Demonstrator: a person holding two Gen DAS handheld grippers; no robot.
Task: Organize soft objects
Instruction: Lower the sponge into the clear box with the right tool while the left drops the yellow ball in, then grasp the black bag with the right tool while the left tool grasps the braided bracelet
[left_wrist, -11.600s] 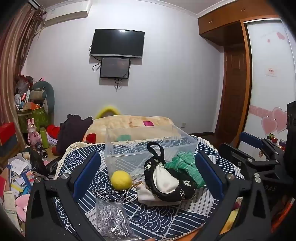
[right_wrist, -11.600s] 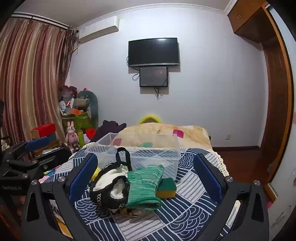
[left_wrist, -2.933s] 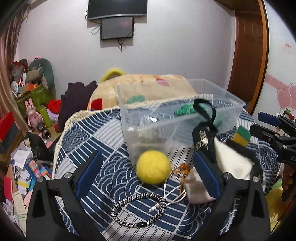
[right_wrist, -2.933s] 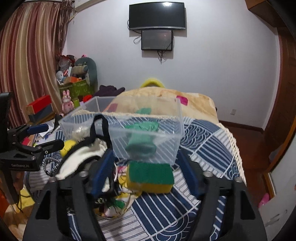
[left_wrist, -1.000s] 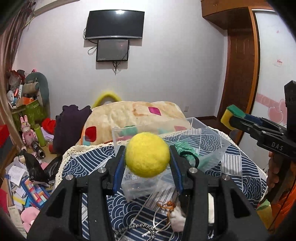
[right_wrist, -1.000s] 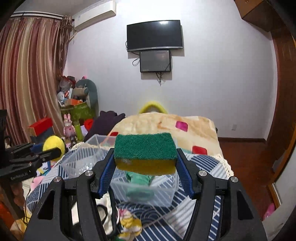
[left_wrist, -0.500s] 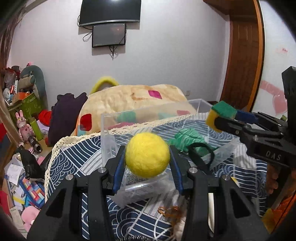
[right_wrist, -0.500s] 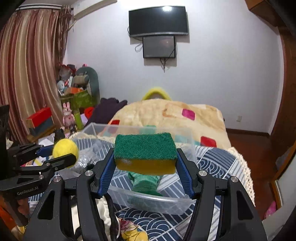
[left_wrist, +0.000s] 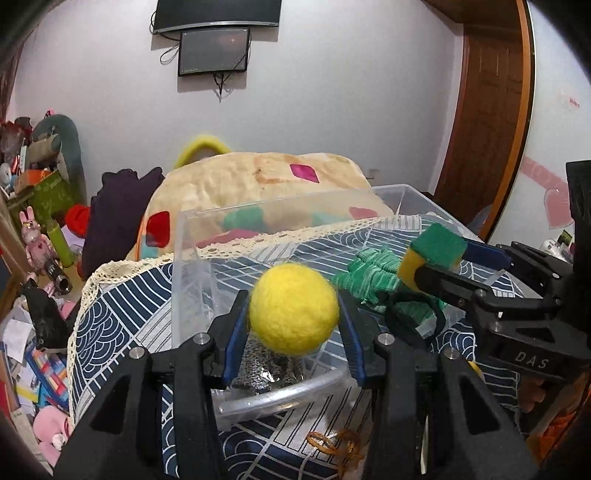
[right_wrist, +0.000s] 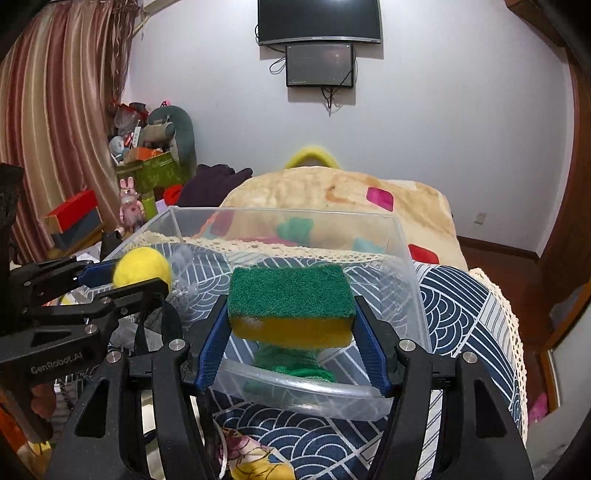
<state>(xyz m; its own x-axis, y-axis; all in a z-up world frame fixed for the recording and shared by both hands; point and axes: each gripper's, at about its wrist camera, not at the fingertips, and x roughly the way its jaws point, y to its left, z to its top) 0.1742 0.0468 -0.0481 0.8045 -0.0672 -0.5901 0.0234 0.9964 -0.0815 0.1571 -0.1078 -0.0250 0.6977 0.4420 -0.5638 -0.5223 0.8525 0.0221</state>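
My left gripper (left_wrist: 293, 314) is shut on a fuzzy yellow ball (left_wrist: 294, 308) and holds it over the near rim of a clear plastic bin (left_wrist: 280, 393). My right gripper (right_wrist: 290, 321) is shut on a green-and-yellow sponge (right_wrist: 290, 304), held over the bin's near rim (right_wrist: 295, 391). A green knit glove (left_wrist: 373, 275) lies inside the bin, and shows under the sponge in the right wrist view (right_wrist: 291, 363). A silvery mesh pouch (left_wrist: 264, 367) also lies in the bin. Each gripper shows in the other's view: the right one (left_wrist: 436, 258), the left one (right_wrist: 140, 275).
The bin stands on a blue-and-white patterned cloth (right_wrist: 454, 306) with a lace edge. A black strap loop (left_wrist: 413, 325) and an orange cord (left_wrist: 332, 439) lie by the bin. A beige blanket (left_wrist: 266, 181) is behind. Clutter and toys (left_wrist: 40, 229) fill the floor at left.
Both grippers have moved forward and down toward the bin, each with its object still held. The ball and sponge now hang over the bin's near rim.
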